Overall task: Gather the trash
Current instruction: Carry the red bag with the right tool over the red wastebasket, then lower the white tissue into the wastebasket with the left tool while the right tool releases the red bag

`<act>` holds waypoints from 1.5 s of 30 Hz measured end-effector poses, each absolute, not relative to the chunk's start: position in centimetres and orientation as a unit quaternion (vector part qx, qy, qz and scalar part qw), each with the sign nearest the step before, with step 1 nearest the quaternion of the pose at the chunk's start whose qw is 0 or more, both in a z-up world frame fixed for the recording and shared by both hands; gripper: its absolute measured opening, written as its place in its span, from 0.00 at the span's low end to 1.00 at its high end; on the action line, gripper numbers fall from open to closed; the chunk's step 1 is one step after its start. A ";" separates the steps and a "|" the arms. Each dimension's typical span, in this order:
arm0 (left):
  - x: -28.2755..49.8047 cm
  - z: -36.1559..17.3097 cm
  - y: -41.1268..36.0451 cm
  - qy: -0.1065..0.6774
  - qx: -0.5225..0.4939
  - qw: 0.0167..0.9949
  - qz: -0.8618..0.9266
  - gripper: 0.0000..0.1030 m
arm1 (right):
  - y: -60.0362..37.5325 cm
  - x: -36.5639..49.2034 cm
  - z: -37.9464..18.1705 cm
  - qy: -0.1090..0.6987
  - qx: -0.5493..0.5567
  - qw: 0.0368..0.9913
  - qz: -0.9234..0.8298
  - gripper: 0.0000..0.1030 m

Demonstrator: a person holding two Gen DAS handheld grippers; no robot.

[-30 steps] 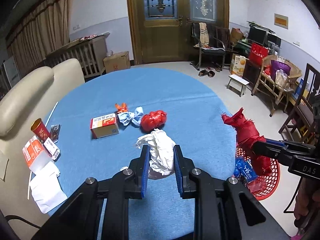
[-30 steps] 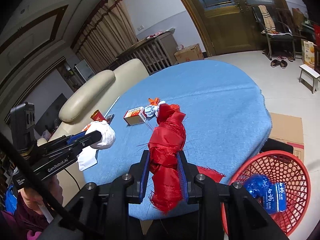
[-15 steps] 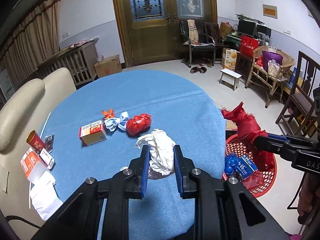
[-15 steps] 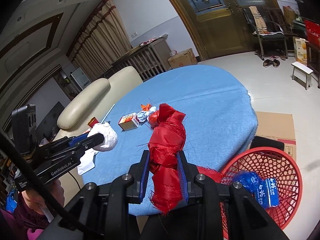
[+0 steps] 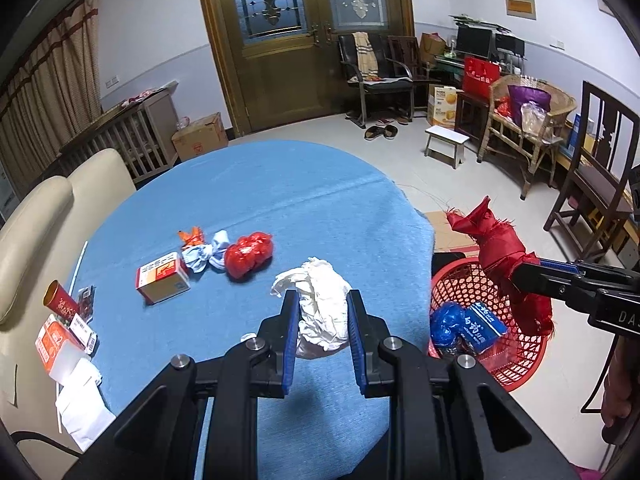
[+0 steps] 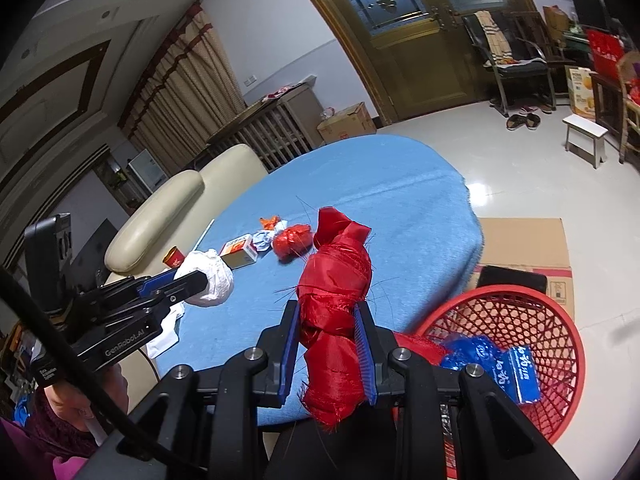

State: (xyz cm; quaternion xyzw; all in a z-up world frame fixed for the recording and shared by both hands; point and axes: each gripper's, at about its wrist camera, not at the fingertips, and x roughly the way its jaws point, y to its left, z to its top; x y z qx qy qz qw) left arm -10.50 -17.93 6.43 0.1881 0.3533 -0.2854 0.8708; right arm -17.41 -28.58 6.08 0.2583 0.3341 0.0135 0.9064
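— Left gripper (image 5: 323,322)?
— Clamped on crumpled white paper (image 5: 320,312), above the blue tablecloth (image 5: 280,200).
— Right gripper (image 6: 327,346)?
— Pinching a knotted red cloth bundle (image 6: 334,280), beside the red mesh basket (image 6: 532,320) on the floor.

Ahead of you stands a wooden double door (image 5: 300,40) with arched leaded-glass panels, set in a pale wall (image 5: 148,40) with a darker lower band. To your left, note brown curtains (image 5: 36,112), a slatted wooden cabinet (image 5: 132,136), a cardboard box (image 5: 200,136) and a cream sofa (image 5: 40,216). The floor (image 5: 400,168) is glossy pale tile. To your right: a black armchair (image 5: 376,72), slippers (image 5: 380,132), a white stool (image 5: 446,144), a wicker chair (image 5: 528,120) and a dark wooden chair (image 5: 600,184)
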 end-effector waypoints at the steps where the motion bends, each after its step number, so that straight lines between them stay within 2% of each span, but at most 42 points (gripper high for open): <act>1: -10.6 6.3 -18.1 0.353 0.190 0.870 -0.287 0.24 | -28.8 -17.6 6.0 0.334 0.260 0.906 0.011 0.28; 45: -12.9 2.8 -27.0 0.367 0.254 0.823 -0.350 0.24 | -35.8 -21.4 2.5 0.350 0.316 0.880 -0.052 0.28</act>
